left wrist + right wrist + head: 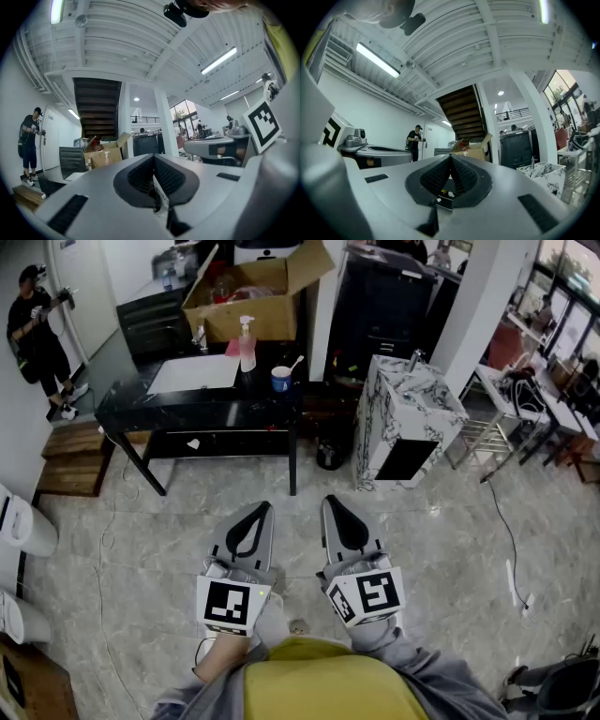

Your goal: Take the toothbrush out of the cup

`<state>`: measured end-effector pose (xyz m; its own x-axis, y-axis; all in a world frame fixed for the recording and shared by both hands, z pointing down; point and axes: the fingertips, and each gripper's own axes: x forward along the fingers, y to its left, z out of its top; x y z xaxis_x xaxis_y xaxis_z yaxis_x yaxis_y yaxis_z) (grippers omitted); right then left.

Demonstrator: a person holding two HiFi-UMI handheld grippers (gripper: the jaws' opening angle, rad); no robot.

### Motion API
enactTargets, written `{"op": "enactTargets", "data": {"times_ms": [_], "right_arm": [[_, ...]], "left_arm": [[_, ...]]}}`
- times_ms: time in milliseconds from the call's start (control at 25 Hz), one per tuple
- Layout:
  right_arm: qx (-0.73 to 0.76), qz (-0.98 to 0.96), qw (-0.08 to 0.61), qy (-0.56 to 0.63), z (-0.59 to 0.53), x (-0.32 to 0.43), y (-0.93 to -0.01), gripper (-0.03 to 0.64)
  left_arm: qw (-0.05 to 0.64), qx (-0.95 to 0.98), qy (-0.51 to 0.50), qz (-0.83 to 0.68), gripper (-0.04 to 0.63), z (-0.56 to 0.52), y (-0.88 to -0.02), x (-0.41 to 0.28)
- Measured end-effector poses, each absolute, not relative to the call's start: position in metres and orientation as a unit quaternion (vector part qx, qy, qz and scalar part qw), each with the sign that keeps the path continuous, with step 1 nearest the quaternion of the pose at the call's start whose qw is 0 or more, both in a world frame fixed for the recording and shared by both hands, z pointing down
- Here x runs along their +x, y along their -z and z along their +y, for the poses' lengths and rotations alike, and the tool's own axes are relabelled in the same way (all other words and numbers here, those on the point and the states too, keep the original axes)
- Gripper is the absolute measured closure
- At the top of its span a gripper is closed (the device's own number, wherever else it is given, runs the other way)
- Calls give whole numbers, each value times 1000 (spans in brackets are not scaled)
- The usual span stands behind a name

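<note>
Toothbrush [294, 363] leans in the blue-and-white cup [281, 380] at the right end of the far black tabletop [187, 411]. The cup is just right of a pink soap bottle [247, 345], and an open cardboard box [253, 296] stands behind them. Well nearer, above the marble floor [422, 521], the left gripper [257, 509] and right gripper [333, 502] are side by side, each with its jaws closed together on nothing.

A black counter [178, 411] stands on the pale marbled floor [141, 521]. On its top sit a white rectangular panel [192, 373] at the left, a pink pump bottle [247, 345] beside it, and a blue cup [281, 380] holding a toothbrush [294, 363].
</note>
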<state>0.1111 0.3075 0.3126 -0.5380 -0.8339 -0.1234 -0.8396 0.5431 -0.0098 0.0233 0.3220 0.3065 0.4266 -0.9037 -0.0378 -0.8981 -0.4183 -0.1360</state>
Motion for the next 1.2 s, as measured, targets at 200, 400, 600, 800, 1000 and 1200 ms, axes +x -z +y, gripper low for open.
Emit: {"op": "enactTargets", "data": {"times_ms": [200,400,600,800,1000,1200], "right_arm": [[-477,877,52,-28,266,102,-324,604],[-482,874,55,-27,203,86,-331,580],[-492,868,61,-23,129,70,-334,552],[-511,857,65,-23,67,52,-334,538],[-529,846,64,-22,24,39,-341,532],[-534,844,51,-20,-1,30,-345,526]], "left_arm": [[66,-842,23,535,595,281,-319,14],[64,-844,14,532,595,220,-323,-5],[69,-854,18,516,595,150,-323,-20],[67,-868,20,492,595,86,-326,-40],[59,-881,17,470,595,42,-335,-50],[44,-885,11,464,595,11,-340,-58]]}}
